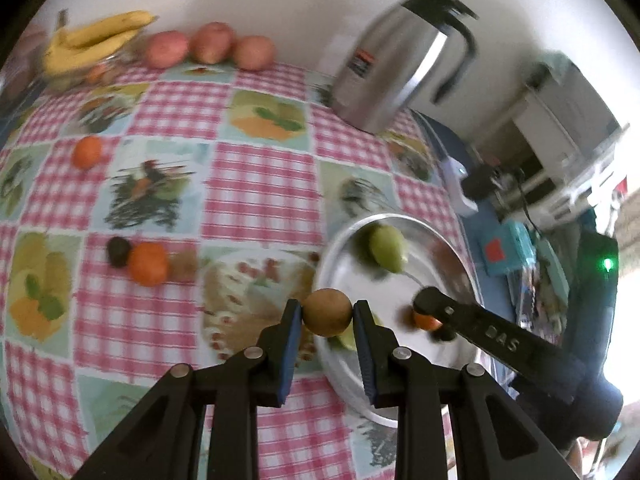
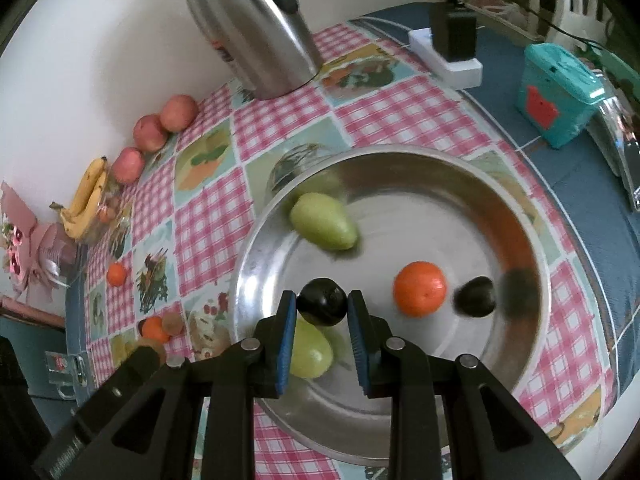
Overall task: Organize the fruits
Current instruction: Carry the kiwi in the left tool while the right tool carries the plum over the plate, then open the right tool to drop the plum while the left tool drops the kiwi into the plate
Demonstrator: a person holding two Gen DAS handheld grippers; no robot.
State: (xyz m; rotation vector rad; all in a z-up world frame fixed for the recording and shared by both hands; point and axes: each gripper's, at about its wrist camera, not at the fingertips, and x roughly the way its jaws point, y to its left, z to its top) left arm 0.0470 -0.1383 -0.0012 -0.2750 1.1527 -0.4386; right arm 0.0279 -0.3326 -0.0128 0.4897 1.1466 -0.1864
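Steel tray [image 2: 532, 240] sits on the pink-checked tablecloth [image 1: 260, 184], and both my grippers are over it, each loaded. My left gripper [image 1: 327, 314] pinches a round brown fruit [image 1: 327, 312], probably a kiwi, pads tight on both sides, just above the tray's near-left rim. My right gripper [image 2: 322, 306] pinches a dark plum [image 2: 322, 307] over the tray interior. Already lying in the tray: two green pears [image 2: 323, 222], one partly behind my right fingers, an orange [image 2: 419, 289] and a second dark plum [image 2: 475, 297] just beside it. Loose on the cloth: two oranges [image 1: 147, 264], one touching a dark fruit [image 1: 118, 251] and a blurred brown one. Along the wall: three red apples [image 1: 211, 42] in a row and a bunch of bananas [image 1: 94, 40]. Steel thermos jug [image 1: 404, 60] stands behind the tray. Frames are motion-blurred.
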